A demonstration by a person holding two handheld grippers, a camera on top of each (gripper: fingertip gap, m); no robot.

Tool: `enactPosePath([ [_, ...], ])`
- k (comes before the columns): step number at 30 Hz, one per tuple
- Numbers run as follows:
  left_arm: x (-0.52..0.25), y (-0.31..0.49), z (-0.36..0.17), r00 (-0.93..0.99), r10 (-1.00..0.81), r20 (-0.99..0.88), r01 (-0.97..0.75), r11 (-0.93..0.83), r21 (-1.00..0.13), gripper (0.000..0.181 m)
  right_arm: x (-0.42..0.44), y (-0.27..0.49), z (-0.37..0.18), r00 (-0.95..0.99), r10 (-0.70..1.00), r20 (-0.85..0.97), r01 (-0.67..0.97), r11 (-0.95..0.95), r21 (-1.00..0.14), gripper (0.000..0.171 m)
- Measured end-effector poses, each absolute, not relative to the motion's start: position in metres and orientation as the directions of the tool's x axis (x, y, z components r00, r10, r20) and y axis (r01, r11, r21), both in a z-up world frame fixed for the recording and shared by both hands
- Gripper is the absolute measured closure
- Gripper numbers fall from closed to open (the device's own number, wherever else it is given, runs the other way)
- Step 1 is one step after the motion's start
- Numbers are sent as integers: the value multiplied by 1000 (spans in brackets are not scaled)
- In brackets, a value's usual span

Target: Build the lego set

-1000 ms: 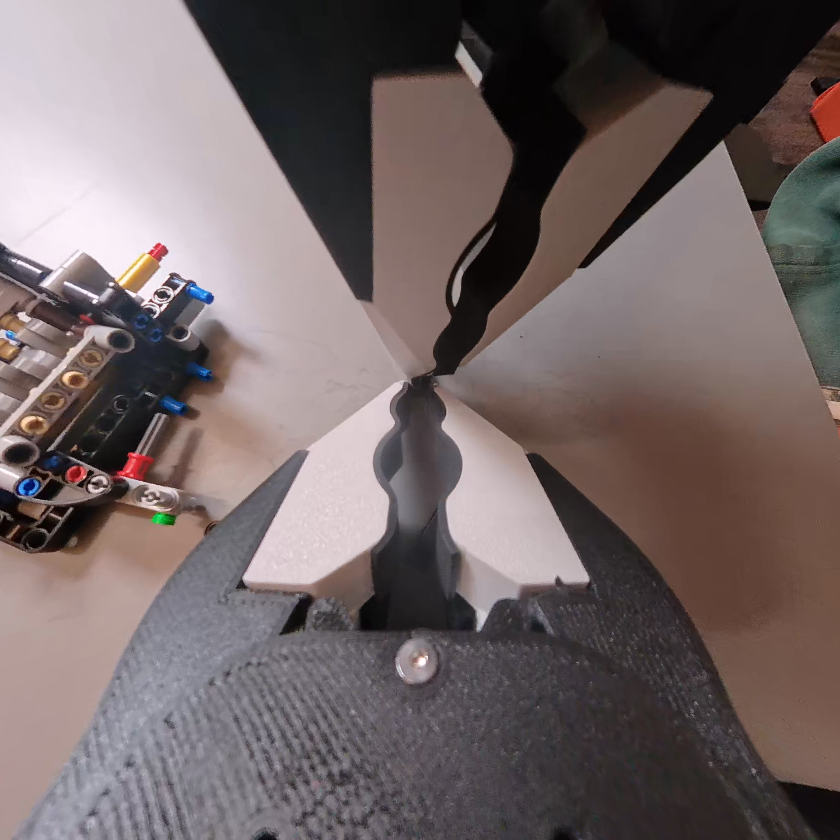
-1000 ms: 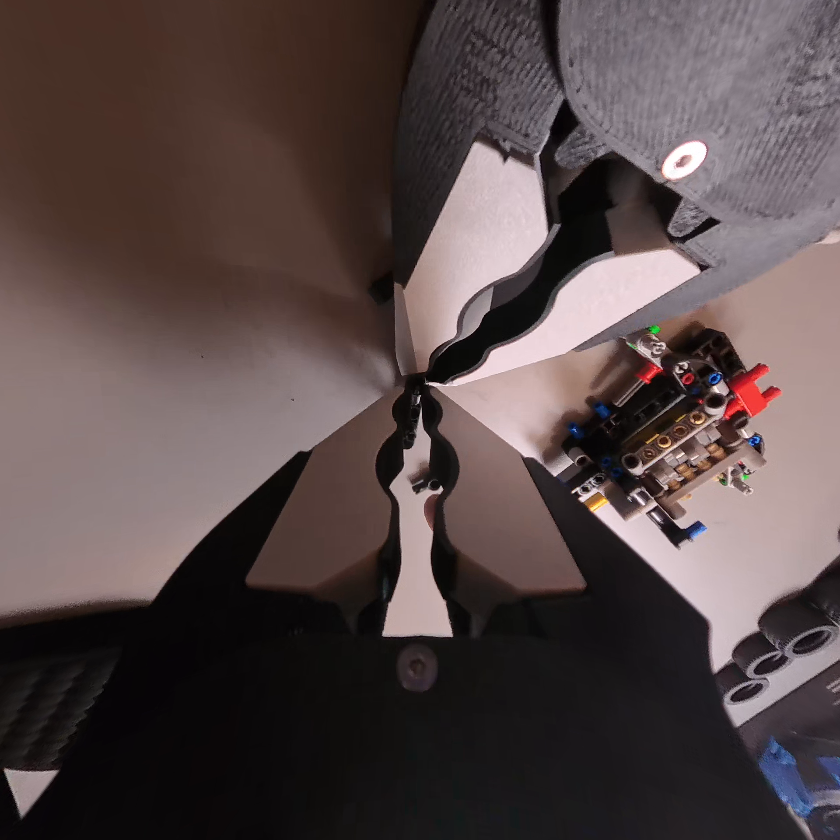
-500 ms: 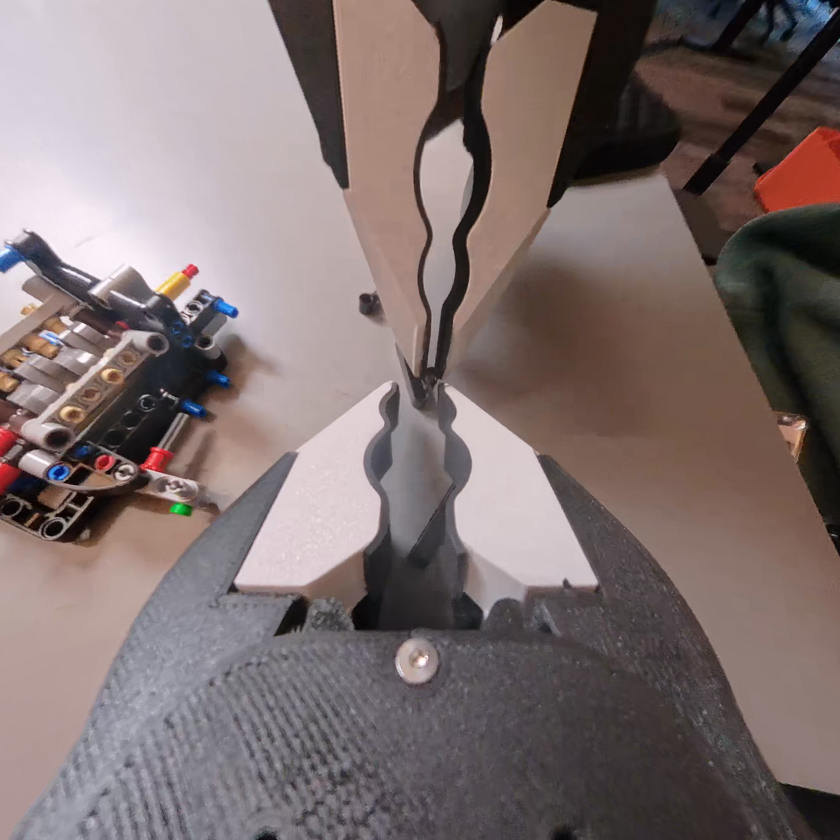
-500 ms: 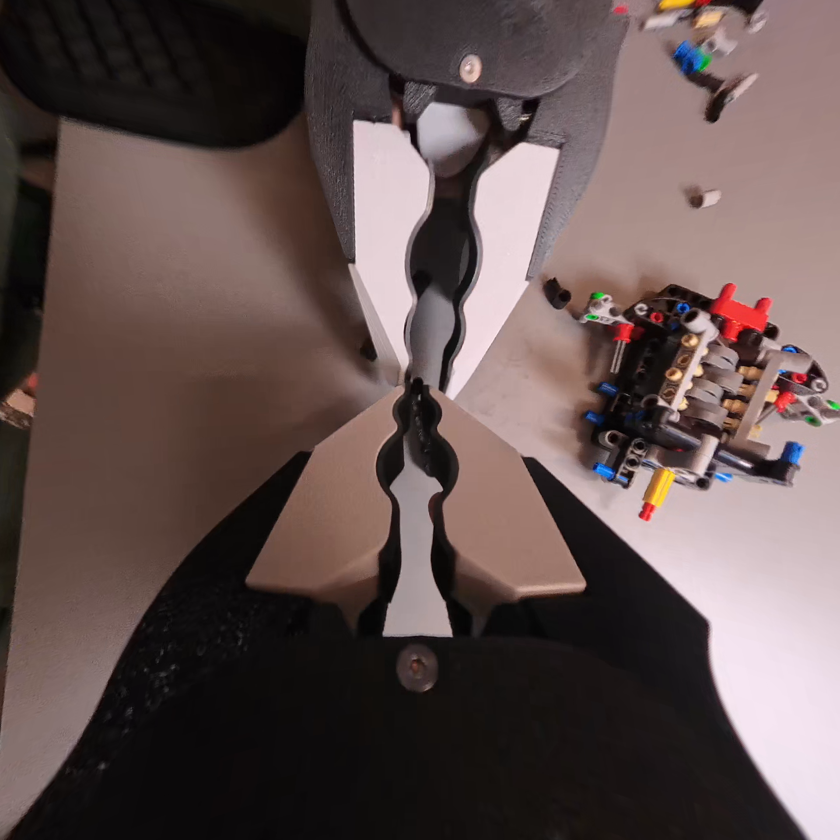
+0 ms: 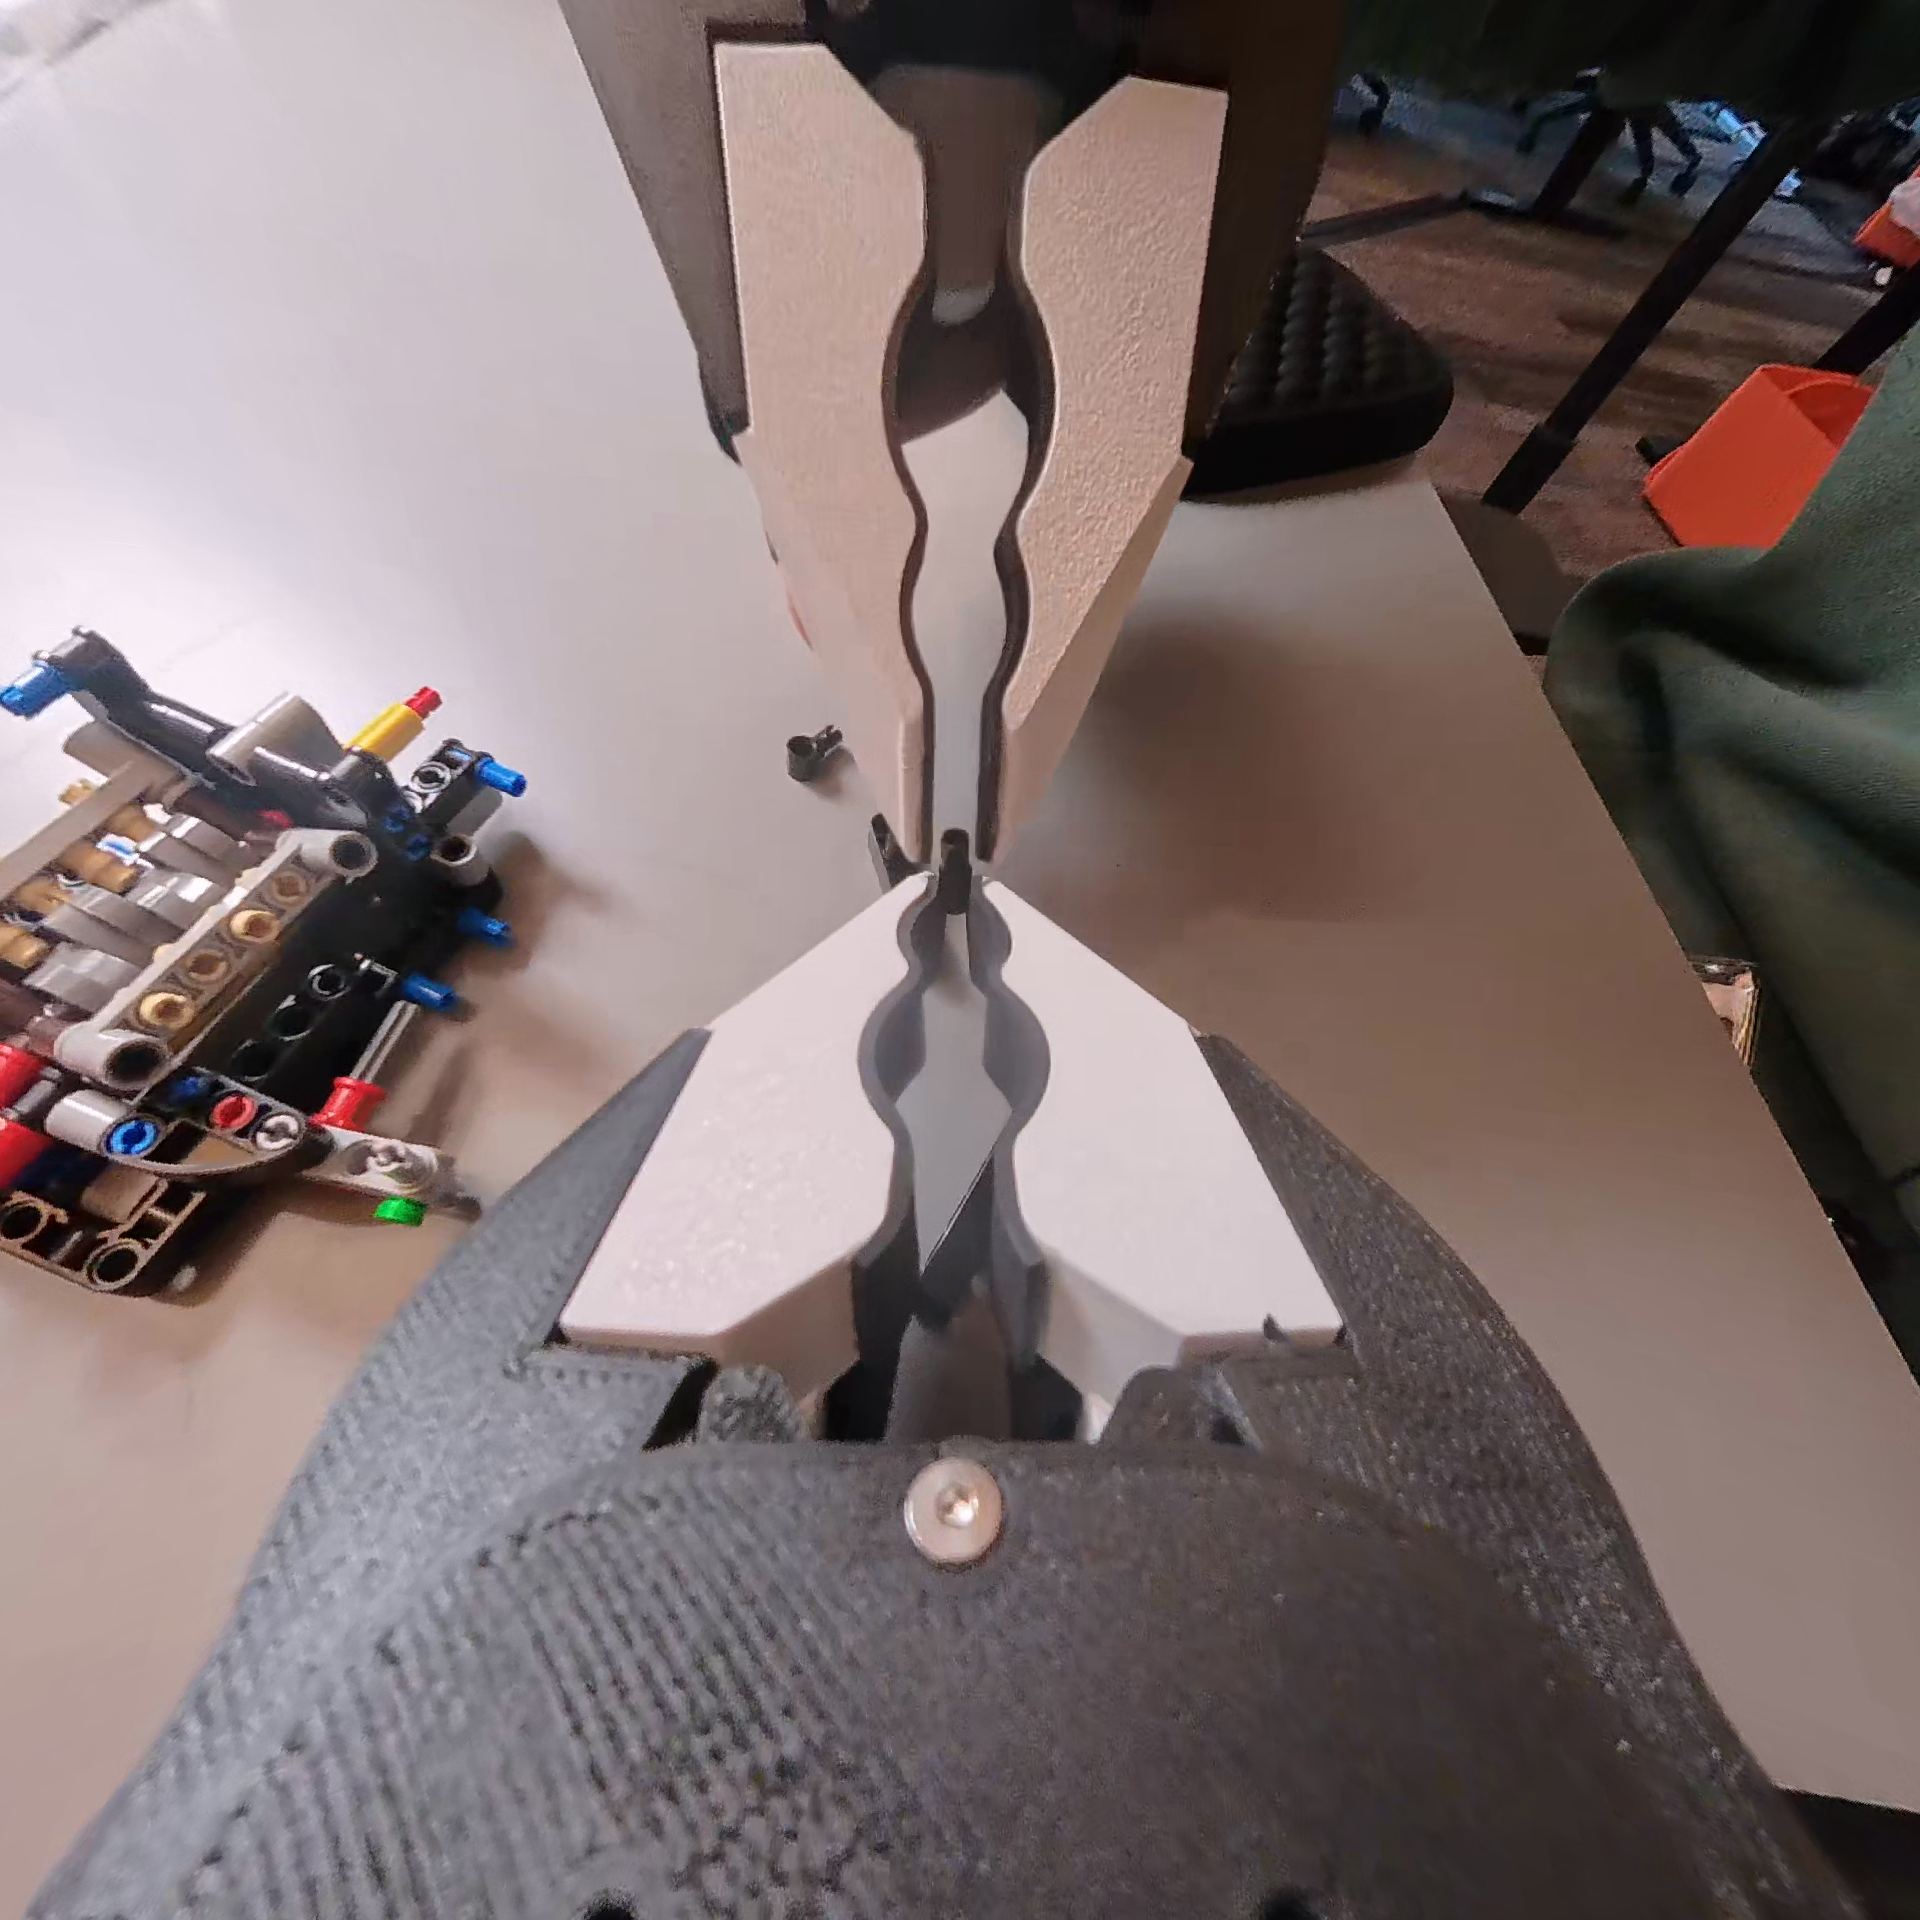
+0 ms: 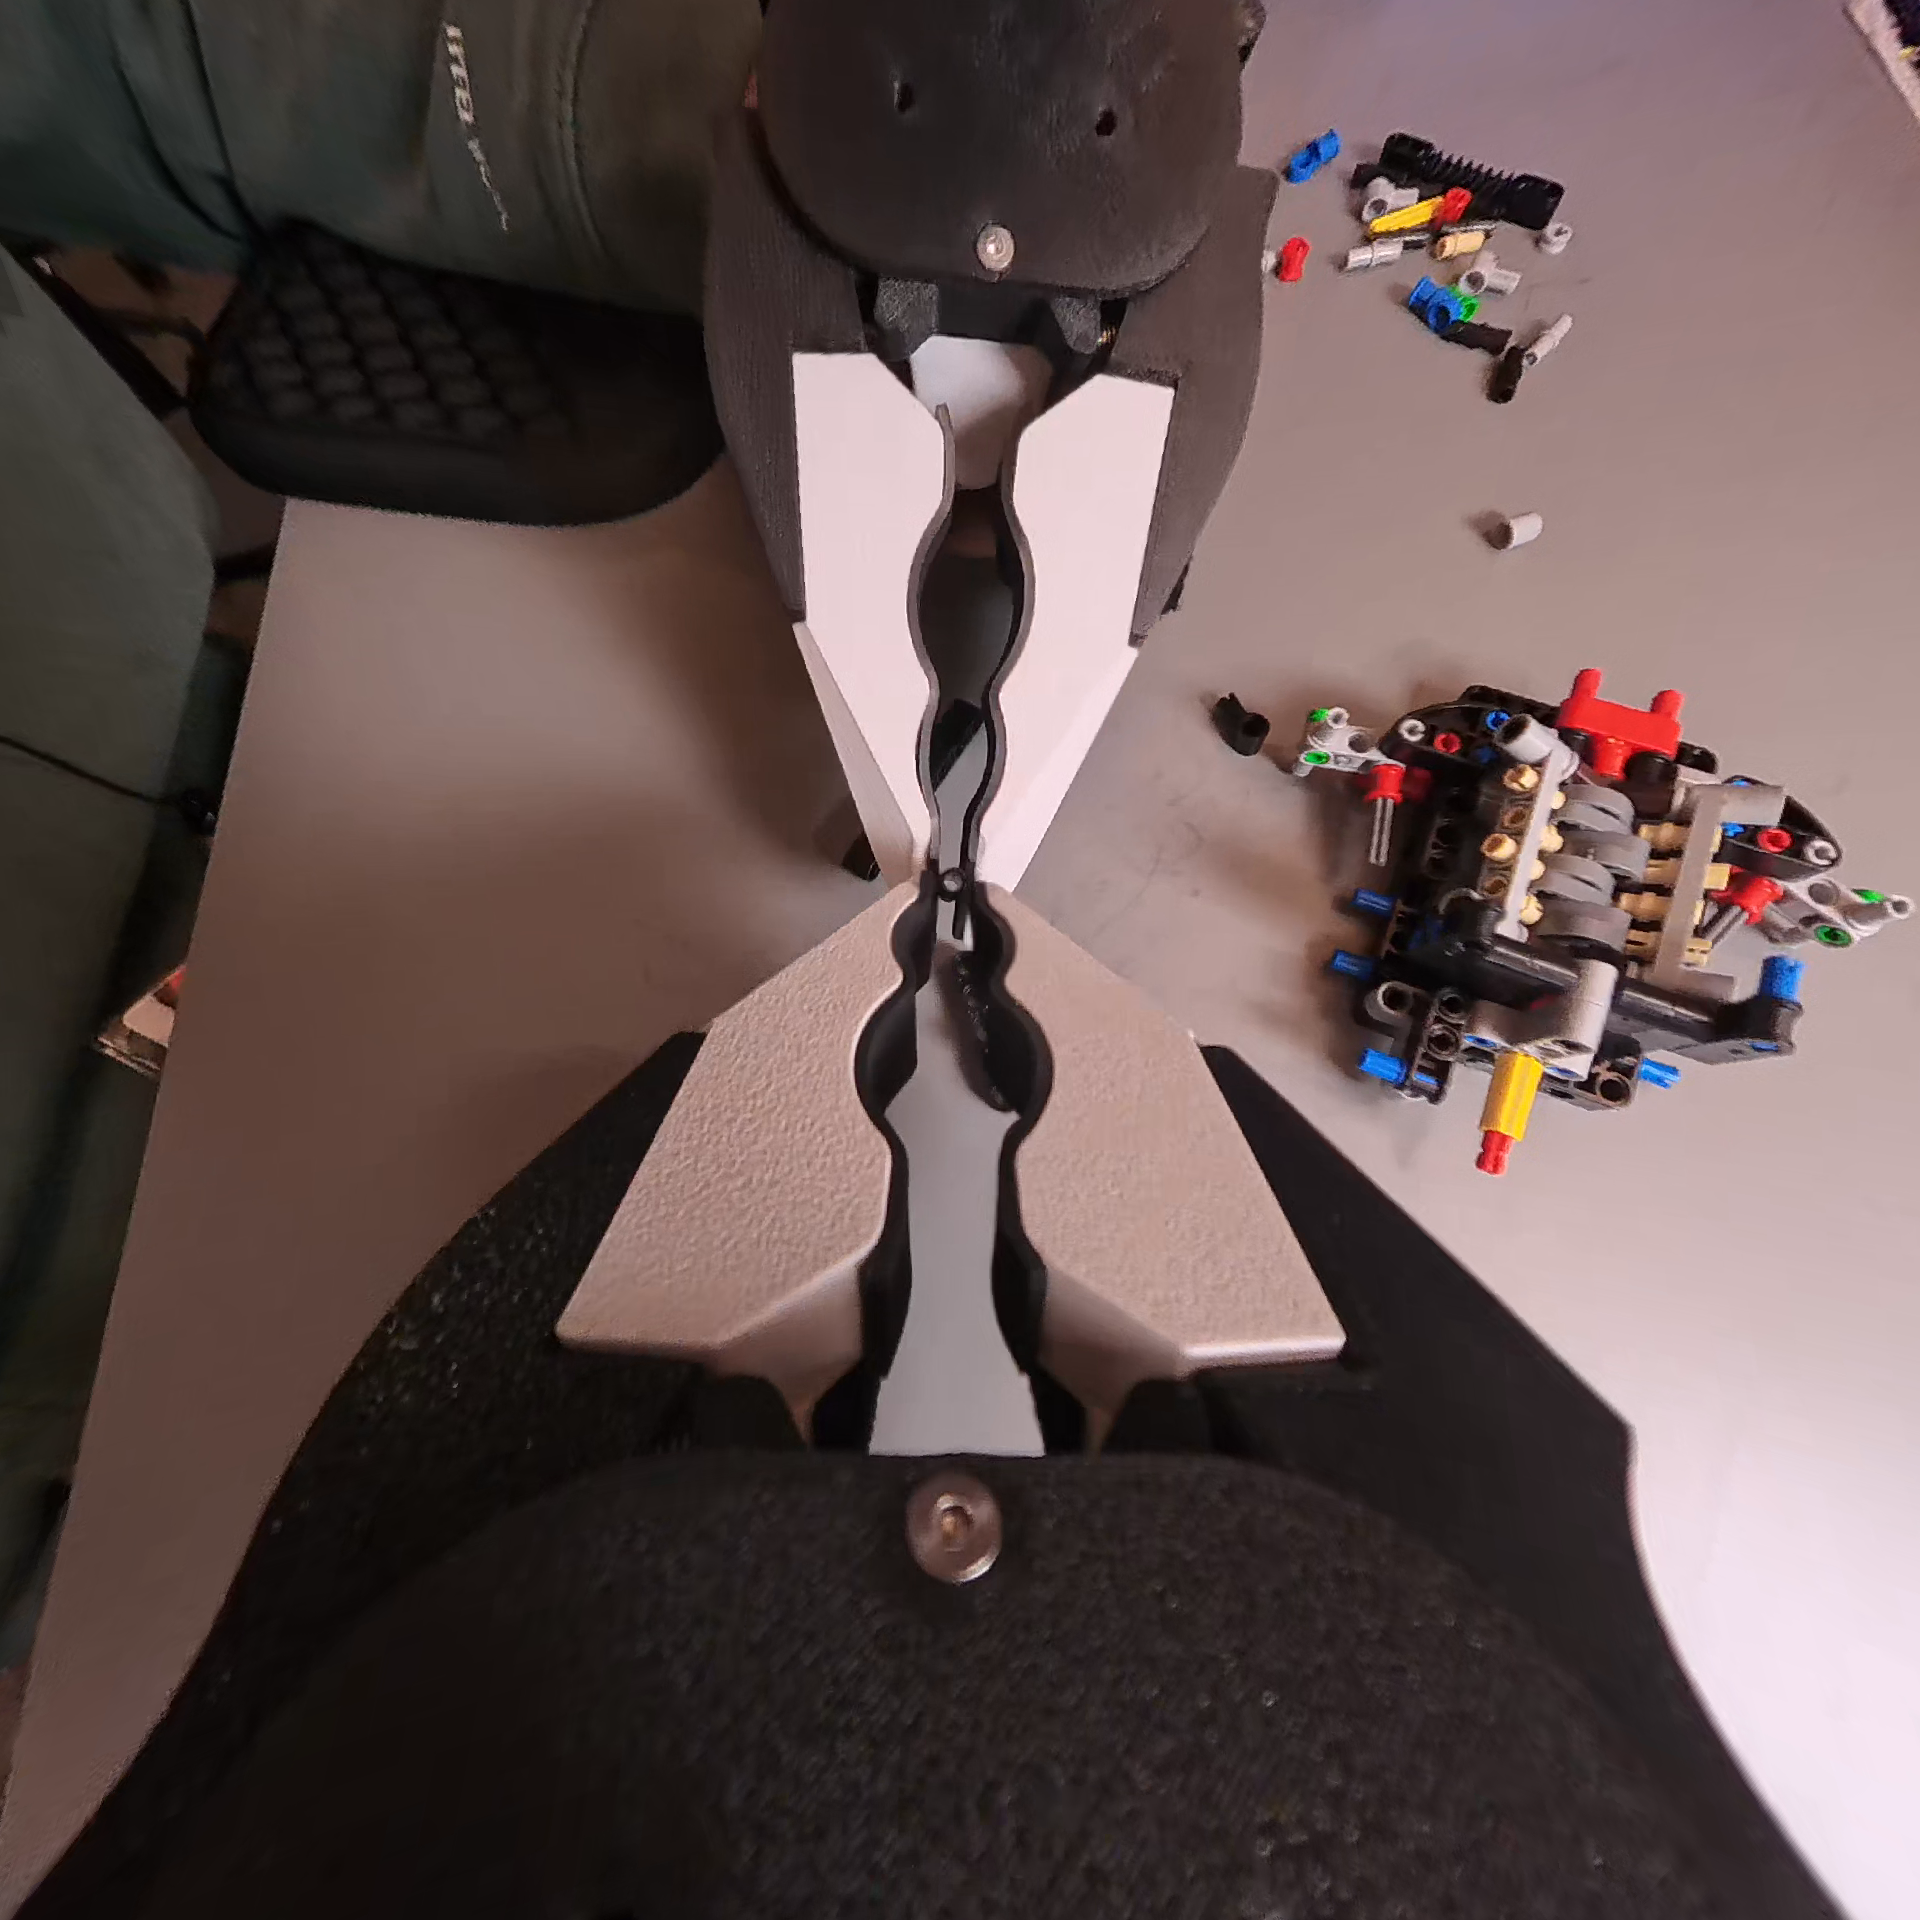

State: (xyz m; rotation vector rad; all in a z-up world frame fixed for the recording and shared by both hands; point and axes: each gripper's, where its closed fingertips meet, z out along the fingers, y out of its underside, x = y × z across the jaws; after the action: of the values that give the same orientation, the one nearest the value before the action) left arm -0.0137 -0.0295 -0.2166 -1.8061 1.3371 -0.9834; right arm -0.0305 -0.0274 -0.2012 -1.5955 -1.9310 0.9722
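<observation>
Both grippers tip-to-tip: left gripper [image 5: 953, 896] pinching black pin [image 5: 953, 869]; right gripper [image 6: 954, 906] barely parted.

My two grippers meet tip to tip above the pale flat desk [image 5: 1351, 1039], near the corner beside the black padded chair seat [image 5: 1320, 384]. The small black plastic pin [image 5: 953, 878] stands in the tips of my left gripper [image 5: 951, 896], and its top reaches between the parted tips of my right gripper [image 6: 951, 906]. The many-coloured lego assembly [image 5: 208, 966] lies farther in from that edge. One small black connector [image 5: 814, 750] lies between the assembly and my grippers. In the right wrist view, a short grey tube piece [image 6: 1512, 530] lies beyond the assembly, and the heap of mixed loose lego parts [image 6: 1444, 249] lies beyond that.
</observation>
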Motion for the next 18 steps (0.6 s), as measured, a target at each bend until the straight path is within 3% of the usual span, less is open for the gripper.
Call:
enactPosePath([
  [18, -15, -26, -223, 243, -953, 179, -503, -282, -817, 179, -32, -25, -207, -268, 963, 0, 741, 207, -639, 168],
])
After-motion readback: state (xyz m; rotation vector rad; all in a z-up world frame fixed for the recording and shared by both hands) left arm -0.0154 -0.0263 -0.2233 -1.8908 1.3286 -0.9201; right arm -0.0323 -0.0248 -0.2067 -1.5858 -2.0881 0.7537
